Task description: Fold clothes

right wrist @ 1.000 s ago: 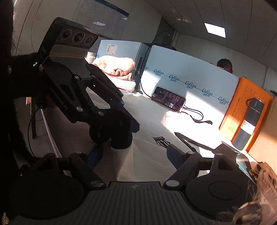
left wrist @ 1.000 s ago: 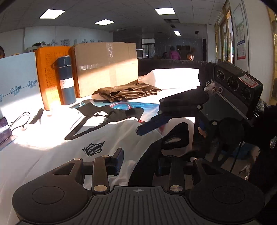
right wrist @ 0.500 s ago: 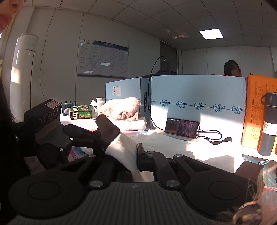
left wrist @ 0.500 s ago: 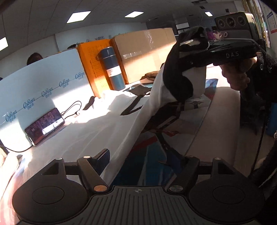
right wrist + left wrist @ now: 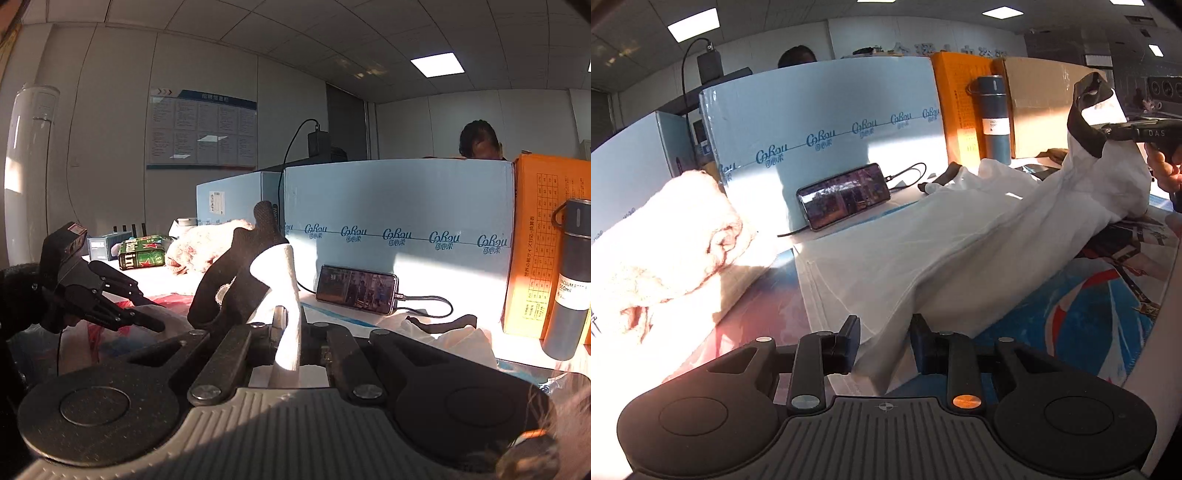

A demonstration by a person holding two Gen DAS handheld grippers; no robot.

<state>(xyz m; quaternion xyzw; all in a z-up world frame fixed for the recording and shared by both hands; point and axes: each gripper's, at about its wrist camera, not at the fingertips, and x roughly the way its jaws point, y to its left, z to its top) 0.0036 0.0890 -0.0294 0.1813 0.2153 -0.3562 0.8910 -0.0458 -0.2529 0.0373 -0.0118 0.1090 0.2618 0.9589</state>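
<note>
**White shirt strung between both grippers, half off the counter**

Loads of readable text around. "CoRou" repeated in a row along the pale blue box (image 5: 827, 122), Chinese characters under each logo. Steel-blue flask (image 5: 991, 118) with a white label reading "VACUUM" and "500ml", standing against an orange box (image 5: 546, 240) printed with a size-chart grid. Green Heineken carton (image 5: 142, 254) at far left in the right wrist view, red star showing. "DAS" stamped on the right gripper's body. Phone (image 5: 844, 195) lying screen-up by the blue box, cable plugged in. Notice board on the wall, too small to read.

Left gripper (image 5: 884, 345): fingers spread partway, a fold of the white shirt (image 5: 960, 251) hanging down between them; can't tell if the pads actually touch it.

Right gripper (image 5: 293, 332): fingers pressed tight on a bunch of the shirt's white cloth and black trim, raised above the counter (image 5: 1089, 325). Rest of the shirt draped from there down onto the printed mat, stretching toward the left gripper. Pink fluffy towel (image 5: 665, 251) off to the left.
</note>
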